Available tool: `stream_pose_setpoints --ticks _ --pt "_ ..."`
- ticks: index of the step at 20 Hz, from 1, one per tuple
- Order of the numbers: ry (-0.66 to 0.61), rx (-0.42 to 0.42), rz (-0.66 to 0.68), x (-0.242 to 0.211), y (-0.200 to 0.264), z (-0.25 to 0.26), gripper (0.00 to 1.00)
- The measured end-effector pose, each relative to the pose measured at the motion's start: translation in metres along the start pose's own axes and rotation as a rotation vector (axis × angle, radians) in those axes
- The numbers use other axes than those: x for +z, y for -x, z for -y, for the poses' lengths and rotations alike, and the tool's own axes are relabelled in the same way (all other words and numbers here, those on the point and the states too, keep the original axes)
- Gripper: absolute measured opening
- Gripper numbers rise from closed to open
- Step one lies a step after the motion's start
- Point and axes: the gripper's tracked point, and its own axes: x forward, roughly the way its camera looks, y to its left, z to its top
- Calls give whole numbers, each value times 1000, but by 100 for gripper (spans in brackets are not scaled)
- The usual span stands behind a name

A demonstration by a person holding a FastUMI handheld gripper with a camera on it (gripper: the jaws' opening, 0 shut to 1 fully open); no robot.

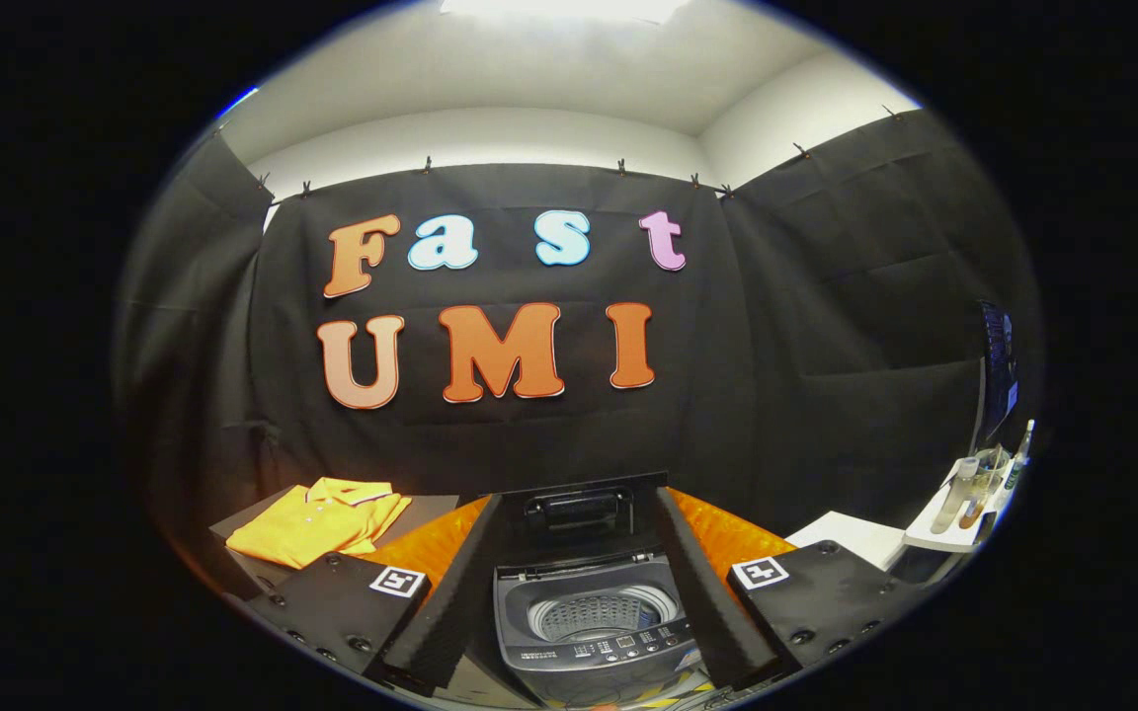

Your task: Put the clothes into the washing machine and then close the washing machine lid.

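Observation:
A small grey top-loading washing machine (594, 632) stands between my two fingers, its lid (577, 515) raised upright behind the round drum opening (601, 612). The drum looks bare inside. A folded orange polo shirt (317, 521) lies flat on a dark surface beyond my left finger. My gripper (579, 592) is open wide, with the machine framed in the gap and neither finger touching anything.
An orange cloth (727, 538) covers the table on both sides of the machine. A white shelf (954, 533) with bottles and tubes stands beyond the right finger, with a dark screen (996, 370) above it. Black cloth walls close in the booth.

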Motion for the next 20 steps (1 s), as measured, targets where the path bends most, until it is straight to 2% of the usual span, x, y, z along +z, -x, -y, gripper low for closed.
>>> stream_pose_setpoints --ticks 15,17,19,20 --pt "-11 22 21 10 6 -14 97" --pt "-74 81 14 18 4 -40 97" --pt "-116 243 -33 22 4 -89 97" --pt "-110 280 -48 24 1 -111 97"
